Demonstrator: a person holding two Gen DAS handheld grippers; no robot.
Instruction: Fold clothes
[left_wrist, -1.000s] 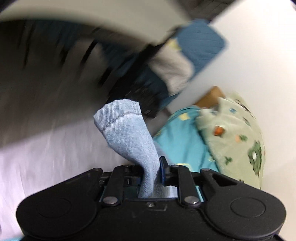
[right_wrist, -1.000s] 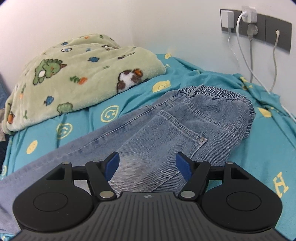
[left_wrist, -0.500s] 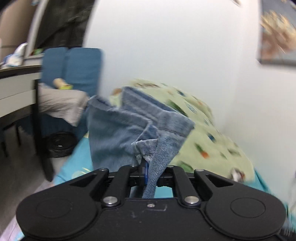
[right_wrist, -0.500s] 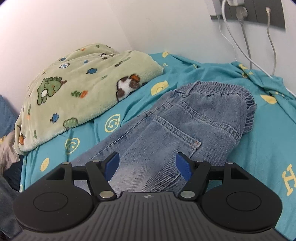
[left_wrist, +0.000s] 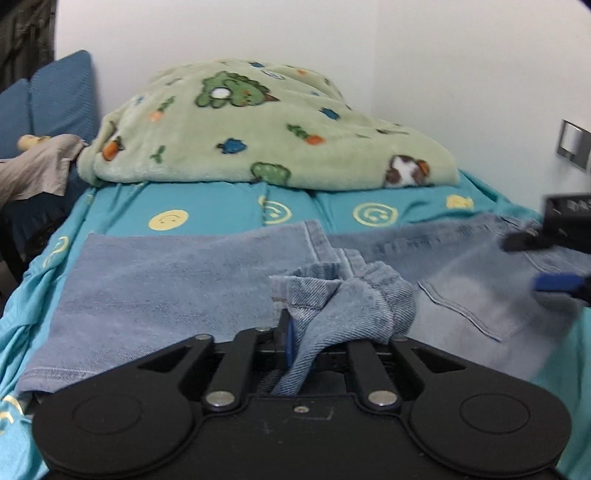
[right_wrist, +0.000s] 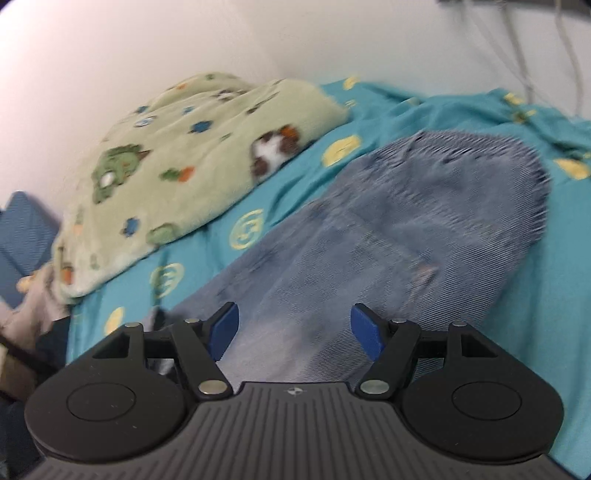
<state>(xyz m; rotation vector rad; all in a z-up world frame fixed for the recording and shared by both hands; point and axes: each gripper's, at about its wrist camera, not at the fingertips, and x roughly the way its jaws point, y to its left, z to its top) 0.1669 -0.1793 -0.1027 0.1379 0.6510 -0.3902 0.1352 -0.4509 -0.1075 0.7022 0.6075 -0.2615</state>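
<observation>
1. Lying flat across a teal bed sheet (left_wrist: 221, 206) printed with yellow smiley faces, the blue denim jeans (left_wrist: 166, 288) were spread out in front of a plush green blanket (left_wrist: 258, 133).
2. Only the left wrist view showed the left hand-held gripper (left_wrist: 295, 343) pinching a bunched, stitched hem of the jeans; its jaws had just eased slightly wider, with the denim between them and gripped.
3. That view also caught the right hand-held gripper (left_wrist: 554, 284) at its right edge, blurred, above the back pocket.
4. Only the right wrist view showed the gathered elastic waistband (right_wrist: 480, 147) and white cables (right_wrist: 517, 48) on the wall.
5. There the right hand-held gripper (right_wrist: 295, 328) hovered open over the faded, twill-textured seat, its blue pads clear of the cloth.
</observation>
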